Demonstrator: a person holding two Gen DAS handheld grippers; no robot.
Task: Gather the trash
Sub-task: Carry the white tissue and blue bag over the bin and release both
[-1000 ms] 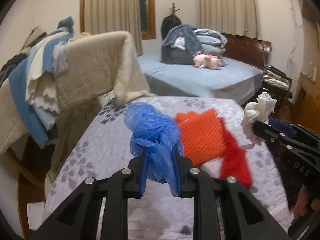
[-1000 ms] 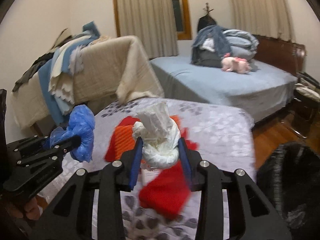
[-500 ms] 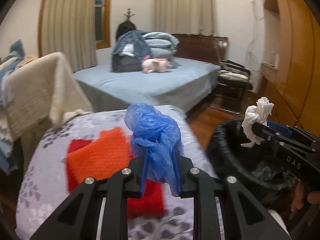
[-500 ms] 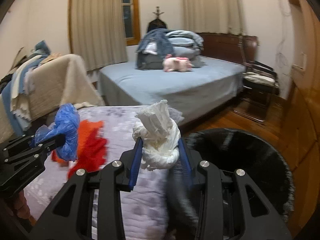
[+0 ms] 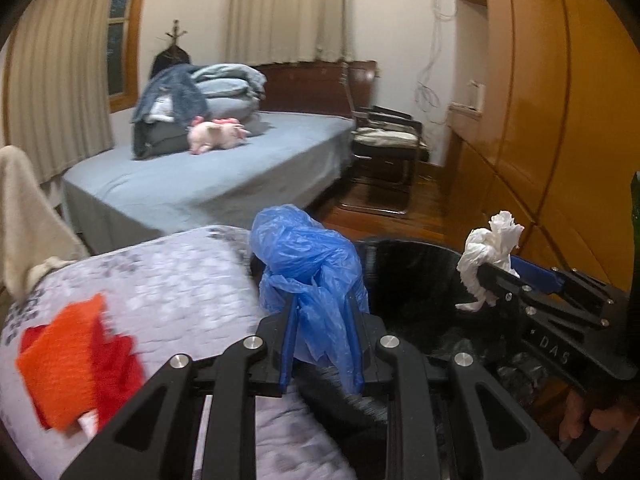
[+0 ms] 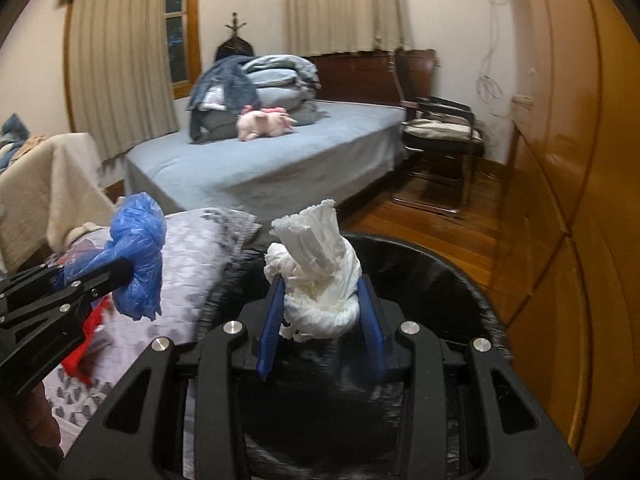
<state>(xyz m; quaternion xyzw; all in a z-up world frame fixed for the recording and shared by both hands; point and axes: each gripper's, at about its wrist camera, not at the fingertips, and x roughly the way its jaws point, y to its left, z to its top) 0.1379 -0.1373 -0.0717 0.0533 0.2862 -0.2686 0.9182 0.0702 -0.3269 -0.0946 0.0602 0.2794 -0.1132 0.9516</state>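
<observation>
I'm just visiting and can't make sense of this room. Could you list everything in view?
blue plastic bag: one, blue, clamped in the left gripper
tissue wad: one, white, clamped in the right gripper
trash bin: one, black, under the tissue wad
cloths: two, orange and red, on the grey patterned cover
bed: one, blue-grey, behind
plush toy: one, pink, on the bed
chair: one, dark, beside the bed
left gripper: one, black
right gripper: one, black
</observation>
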